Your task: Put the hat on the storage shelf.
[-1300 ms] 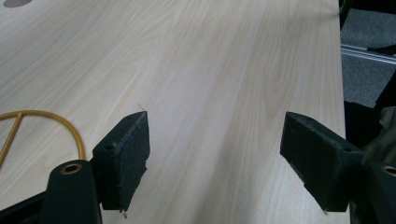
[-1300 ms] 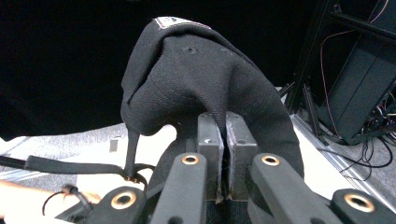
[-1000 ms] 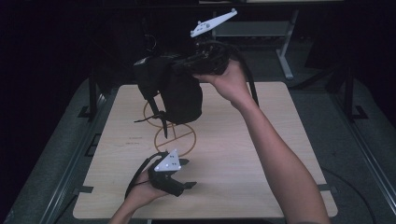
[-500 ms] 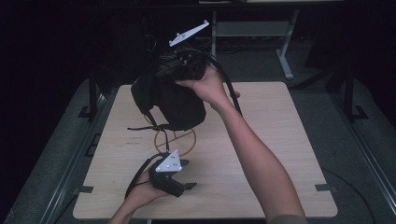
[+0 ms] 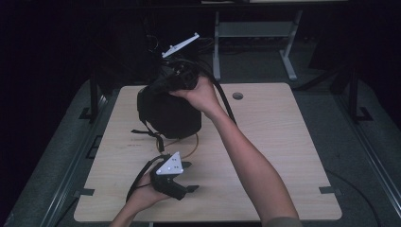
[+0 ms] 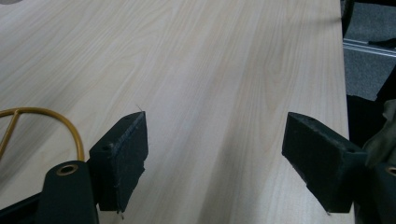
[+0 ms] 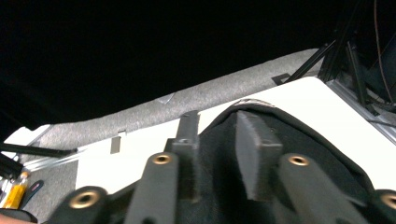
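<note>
Bag, black, soft, strap dangling, on table beneath part-spread right tool; left tool wide.

Both forearms were bare. Each hand carried a black gripper with a grey three-cornered plate on top: the left gripper near, the right gripper farther off, trailing a thick black cable. The thick, square jaw pads were dark and fuzzy, with brass-coloured screws at their arms.
</note>
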`<state>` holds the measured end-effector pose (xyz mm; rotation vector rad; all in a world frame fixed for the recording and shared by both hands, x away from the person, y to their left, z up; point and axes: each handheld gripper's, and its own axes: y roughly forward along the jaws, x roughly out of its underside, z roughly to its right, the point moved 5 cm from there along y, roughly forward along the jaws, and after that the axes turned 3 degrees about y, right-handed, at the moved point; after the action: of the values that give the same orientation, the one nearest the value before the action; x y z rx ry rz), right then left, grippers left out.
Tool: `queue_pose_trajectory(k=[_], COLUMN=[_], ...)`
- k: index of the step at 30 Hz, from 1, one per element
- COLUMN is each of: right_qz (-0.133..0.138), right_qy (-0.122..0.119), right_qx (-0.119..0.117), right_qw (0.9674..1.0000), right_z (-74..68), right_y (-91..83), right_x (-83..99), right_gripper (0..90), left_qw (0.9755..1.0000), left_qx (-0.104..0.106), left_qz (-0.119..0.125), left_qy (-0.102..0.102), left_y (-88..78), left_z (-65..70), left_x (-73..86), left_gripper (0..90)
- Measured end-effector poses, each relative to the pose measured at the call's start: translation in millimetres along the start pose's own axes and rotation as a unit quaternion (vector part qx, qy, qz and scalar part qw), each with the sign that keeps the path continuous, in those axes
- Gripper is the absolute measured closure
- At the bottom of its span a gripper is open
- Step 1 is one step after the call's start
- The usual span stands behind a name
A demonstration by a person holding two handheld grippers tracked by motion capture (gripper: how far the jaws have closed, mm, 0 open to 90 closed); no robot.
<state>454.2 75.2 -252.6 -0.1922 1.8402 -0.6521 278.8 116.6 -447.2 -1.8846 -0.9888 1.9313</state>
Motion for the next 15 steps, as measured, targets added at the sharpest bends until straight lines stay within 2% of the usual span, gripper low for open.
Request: queue_pose_trajectory(k=[3,9,11,15], right_qz=[-0.001,0.014,0.019,0.025], right_qy=[0.001,0.004,0.01,0.014], right_qx=[0.005,0.013,0.013,0.017], right_qw=[1.0,0.9998,0.9997,0.9995], right_z=[3.8,8.5,10.8,13.2], right_y=[-5.3,-18.5,-27.0,-38.7], right_x=[5.6,15.5,24.2,35.0], right_gripper=[57.3,46.6,41.4,37.3], left_qw=[1.0,0.9999,0.9998,0.9997], left_qx=[-0.003,-0.007,-0.01,-0.013], left_qz=[0.0,0.002,0.005,0.007], left_qy=[-0.002,-0.008,-0.014,-0.018], left_y=[-1.0,-4.0,-4.7,-4.7], left_z=[-1.4,-3.6,-5.5,-7.6], left_x=[0.2,1.3,1.5,2.0], left_gripper=[21.9,21.7,21.5,21.0])
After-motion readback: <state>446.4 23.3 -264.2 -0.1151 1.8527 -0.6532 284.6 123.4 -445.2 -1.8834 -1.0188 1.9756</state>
